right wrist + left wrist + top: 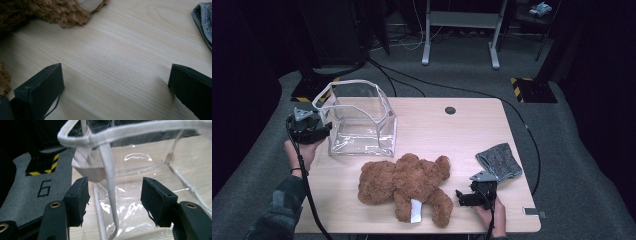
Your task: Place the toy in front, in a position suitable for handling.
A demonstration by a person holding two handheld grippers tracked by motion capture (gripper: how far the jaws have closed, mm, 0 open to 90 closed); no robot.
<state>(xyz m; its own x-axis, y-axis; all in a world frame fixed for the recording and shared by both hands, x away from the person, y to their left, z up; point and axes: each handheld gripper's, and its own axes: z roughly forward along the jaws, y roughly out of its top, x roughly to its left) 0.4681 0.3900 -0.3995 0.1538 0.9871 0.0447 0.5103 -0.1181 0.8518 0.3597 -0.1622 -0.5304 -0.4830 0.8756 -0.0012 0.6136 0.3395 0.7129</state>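
A clear plastic bag [362, 120] with white trim stands open-topped at the table's back left. My left gripper [326, 129] is at the bag's left corner. In the left gripper view the bag's white corner seam [110, 185] runs down between the jaws of my left gripper [113, 192], which stand apart from it on both sides. A brown teddy bear [407, 185] lies on its back at the front middle, a white tag on one leg. My right gripper [462, 196] rests to the right of the bear, its jaws [115, 82] wide apart over bare wood, the bear's fur [50, 12] ahead.
A grey knitted cloth [499, 161] lies at the right edge, also at the corner of the right gripper view [203, 22]. A round cable hole [450, 110] sits at the table's back. Grey floor mat with a "6" [44, 188] lies left of the table.
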